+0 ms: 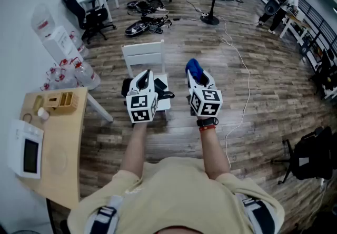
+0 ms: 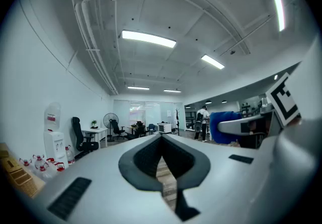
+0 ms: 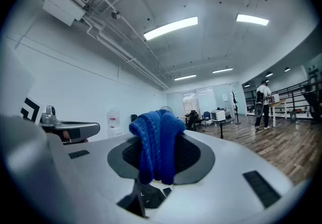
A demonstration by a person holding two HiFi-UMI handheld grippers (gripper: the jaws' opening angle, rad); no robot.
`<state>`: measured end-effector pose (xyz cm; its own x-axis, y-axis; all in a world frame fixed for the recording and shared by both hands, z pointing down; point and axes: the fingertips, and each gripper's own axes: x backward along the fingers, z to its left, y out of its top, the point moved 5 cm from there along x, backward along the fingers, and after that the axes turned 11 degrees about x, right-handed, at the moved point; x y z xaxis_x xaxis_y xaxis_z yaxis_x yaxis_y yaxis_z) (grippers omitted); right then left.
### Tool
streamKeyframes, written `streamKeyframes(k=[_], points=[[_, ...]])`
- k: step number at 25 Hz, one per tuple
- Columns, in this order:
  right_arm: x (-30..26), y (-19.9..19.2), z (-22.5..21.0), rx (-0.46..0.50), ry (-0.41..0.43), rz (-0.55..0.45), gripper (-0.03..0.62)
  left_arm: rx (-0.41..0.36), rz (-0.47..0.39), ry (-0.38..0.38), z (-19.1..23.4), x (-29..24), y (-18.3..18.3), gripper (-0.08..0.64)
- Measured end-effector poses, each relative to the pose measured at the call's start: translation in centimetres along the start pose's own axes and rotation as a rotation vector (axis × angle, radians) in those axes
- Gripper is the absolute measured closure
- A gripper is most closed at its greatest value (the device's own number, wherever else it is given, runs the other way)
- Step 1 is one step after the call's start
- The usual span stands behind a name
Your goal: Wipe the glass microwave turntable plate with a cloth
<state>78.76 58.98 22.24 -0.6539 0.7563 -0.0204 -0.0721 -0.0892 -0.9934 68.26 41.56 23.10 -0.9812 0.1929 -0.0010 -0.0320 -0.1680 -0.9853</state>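
Glass plate [image 1: 55, 158] is hard to see, but a faint round shape on the wooden counter [image 1: 71, 122], just beside the white microwave [image 1: 23, 154], looks like it, and it is well apart from both claws. The right claw [image 1: 197, 76] is pinching the blue cloth [image 3: 156, 140], and the left claw [image 2: 162, 137] is closed with nothing in it. I think the plate could slide on the counter when it gets rubbed, because no claw is holding it.
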Motion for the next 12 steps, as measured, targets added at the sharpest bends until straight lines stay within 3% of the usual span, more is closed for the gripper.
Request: streamKeyframes(k=[7, 12], points=[[-1.5, -0.8, 2.5, -0.002, 0.163, -0.004, 0.466, 0.012, -0.013, 0.128, 0.7, 2.7, -1.8, 0.541], [-4.4, 0.0, 9.9, -0.018, 0.384, -0.035, 0.465, -0.002, -0.032, 0.358, 5.9, 8.4, -1.3, 0.541]])
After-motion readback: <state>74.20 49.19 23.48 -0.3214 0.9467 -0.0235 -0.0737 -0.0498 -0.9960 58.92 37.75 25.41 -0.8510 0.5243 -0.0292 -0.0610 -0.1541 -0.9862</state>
